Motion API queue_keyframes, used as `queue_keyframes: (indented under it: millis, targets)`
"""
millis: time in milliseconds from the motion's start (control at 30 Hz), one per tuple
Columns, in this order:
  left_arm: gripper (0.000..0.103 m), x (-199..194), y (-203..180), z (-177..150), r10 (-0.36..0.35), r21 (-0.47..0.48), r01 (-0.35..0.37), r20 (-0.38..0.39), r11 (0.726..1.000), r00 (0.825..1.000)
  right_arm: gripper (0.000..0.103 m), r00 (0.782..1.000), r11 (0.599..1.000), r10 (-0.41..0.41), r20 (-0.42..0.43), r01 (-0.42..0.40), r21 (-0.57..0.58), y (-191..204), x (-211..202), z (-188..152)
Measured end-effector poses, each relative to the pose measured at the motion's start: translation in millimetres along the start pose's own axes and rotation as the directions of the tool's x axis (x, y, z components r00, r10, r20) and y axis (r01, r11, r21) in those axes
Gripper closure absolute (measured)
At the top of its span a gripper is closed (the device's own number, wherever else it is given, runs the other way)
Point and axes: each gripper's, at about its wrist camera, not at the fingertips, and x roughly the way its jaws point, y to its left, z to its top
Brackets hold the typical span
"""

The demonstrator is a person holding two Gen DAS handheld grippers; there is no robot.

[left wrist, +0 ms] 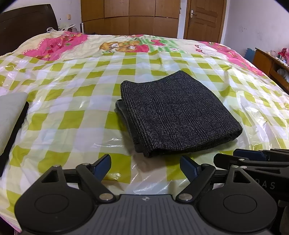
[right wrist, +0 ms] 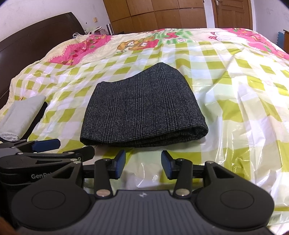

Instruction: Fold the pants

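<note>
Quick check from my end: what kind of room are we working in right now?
Most likely a home bedroom. The folded pants lie on a bed with a checked, cartoon-print cover under clear plastic, a dark headboard at one end, and a wooden wardrobe beside a door.

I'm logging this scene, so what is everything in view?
pants: one, dark grey, folded, middle of bed
bedcover: one, green-and-white checks with pink edges, under clear plastic
cloth: one, light grey, folded, bed's left edge
headboard: one, dark brown, far left
wardrobe: one, brown wood, back wall
door: one, brown, back right
left gripper: one, black with blue pads, open, empty
right gripper: one, black with blue pads, open, empty
</note>
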Motion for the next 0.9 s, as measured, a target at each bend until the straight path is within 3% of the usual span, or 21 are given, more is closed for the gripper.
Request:
queue_keyframes:
  millis: [900]
  targets:
    - [0.007,1.5,-0.6,0.1,0.006,0.003,-0.006,-0.006,1.0,1.0,0.058,1.0,1.0,-0.005,-0.012,0.005,-0.01,-0.3,2.0,-0.7]
